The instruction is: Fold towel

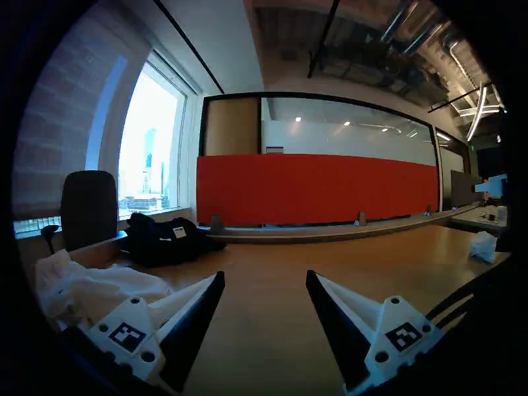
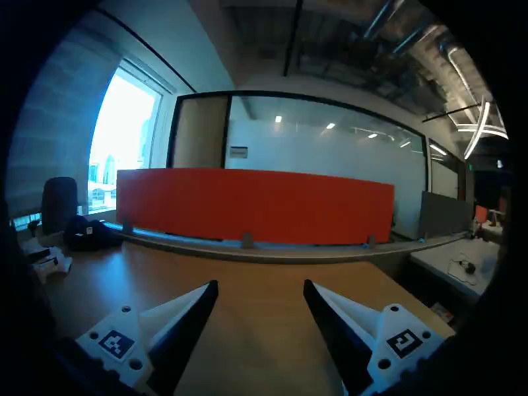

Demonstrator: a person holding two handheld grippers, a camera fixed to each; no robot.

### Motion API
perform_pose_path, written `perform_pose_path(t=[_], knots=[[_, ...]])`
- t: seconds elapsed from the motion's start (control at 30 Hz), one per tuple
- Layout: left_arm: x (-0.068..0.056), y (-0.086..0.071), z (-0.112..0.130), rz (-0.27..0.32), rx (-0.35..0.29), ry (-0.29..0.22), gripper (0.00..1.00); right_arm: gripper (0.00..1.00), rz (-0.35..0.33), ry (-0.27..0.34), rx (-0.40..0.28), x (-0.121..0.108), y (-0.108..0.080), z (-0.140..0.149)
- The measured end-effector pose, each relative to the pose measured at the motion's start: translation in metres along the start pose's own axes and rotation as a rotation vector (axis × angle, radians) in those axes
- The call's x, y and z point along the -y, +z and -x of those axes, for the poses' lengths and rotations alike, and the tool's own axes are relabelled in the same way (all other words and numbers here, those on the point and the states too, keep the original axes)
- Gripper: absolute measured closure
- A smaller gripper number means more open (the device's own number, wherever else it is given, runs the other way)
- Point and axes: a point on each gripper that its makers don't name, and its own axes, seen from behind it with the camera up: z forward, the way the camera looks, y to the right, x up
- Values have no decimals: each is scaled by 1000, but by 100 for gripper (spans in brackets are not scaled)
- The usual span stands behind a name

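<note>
A crumpled white towel (image 1: 92,290) lies on the wooden table (image 1: 277,264) at the lower left of the left gripper view, just beyond the left finger. My left gripper (image 1: 265,284) is open above the bare wood with nothing between its fingers. In the right gripper view, my right gripper (image 2: 261,290) is open too, over bare table (image 2: 264,284). A small bit of white cloth (image 2: 49,263) shows far off at the left edge there.
A black bag (image 1: 165,239) lies at the table's far left, next to a black chair (image 1: 88,208) by the window. A red divider panel (image 1: 317,188) runs along the table's back edge. A small white crumpled thing (image 1: 483,246) sits at the right.
</note>
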Motion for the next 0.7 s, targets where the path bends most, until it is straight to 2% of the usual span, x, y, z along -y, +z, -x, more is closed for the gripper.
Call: perform_pose_path(t=[0.37,0.7], knots=[[0,0,0,0,0,1,9,0,39,41,-32,-19,7,11],[0,0,-1,0,0,2,9,0,25,27,-47,-26,14,34]])
